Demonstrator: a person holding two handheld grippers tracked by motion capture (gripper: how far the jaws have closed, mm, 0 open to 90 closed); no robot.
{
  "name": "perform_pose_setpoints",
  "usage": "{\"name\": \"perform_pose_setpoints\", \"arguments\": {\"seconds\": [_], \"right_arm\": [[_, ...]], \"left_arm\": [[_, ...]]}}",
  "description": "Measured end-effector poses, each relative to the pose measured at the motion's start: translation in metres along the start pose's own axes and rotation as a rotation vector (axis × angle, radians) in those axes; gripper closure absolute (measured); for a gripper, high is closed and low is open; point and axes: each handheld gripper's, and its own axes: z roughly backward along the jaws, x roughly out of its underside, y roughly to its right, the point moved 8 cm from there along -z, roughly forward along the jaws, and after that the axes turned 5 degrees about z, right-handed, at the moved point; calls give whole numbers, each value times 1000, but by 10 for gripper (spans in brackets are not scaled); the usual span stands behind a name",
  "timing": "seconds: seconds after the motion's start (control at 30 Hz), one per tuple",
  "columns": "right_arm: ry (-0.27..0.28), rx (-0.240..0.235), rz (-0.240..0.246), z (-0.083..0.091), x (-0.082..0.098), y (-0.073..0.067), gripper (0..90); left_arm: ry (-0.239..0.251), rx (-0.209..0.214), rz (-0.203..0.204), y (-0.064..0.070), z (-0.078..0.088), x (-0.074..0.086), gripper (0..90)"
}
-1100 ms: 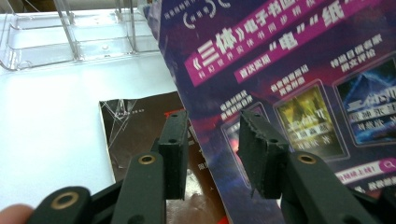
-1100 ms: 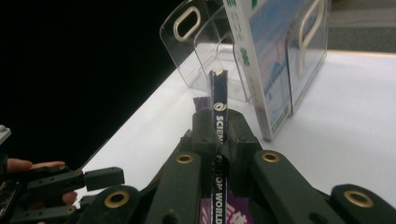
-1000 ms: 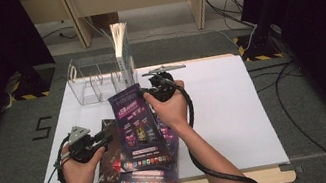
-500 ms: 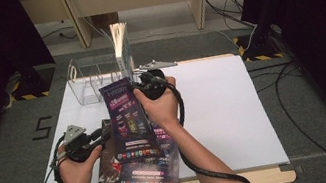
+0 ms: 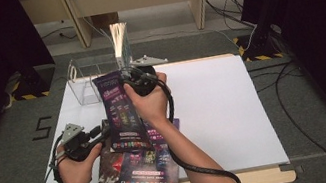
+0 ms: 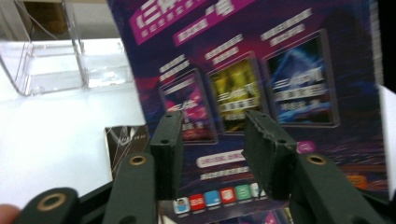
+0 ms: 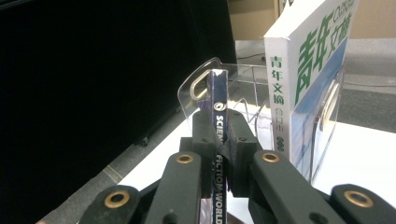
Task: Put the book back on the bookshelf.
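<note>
We note a white rectangular tabletop (image 5: 215,112) on a pale wooden base at the centre of the high view, set on grey carpet with dark curtains at both edges and a wooden frame across the top. The right gripper (image 5: 134,80), just above centre, has its jaws pressed together on the spine of a slim purple glossy magazine (image 5: 121,111) held up off the table, while the left gripper (image 5: 106,130), at lower left, has just been opening, jaws spread and touching nothing, the magazine cover close ahead in its own view. Behind, at upper centre, a clear acrylic slotted rack (image 5: 85,80) holds an upright white-and-green book (image 5: 120,40), and more purple magazines (image 5: 139,169) lie flat at the lower centre edge.
</note>
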Motion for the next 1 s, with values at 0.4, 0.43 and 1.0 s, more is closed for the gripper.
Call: {"name": "perform_pose_setpoints", "arguments": {"seconds": [0.4, 0.43, 1.0], "right_arm": [[0, 24, 19, -10, 0, -6, 845], [-3, 24, 17, -9, -1, -6, 845], [-4, 39, 20, -11, 1, -5, 845]], "left_arm": [[30, 46, -9, 44, -18, -43, 386], [30, 46, -8, 46, -20, -44, 372], [0, -39, 1, 62, -48, -52, 326]]}}
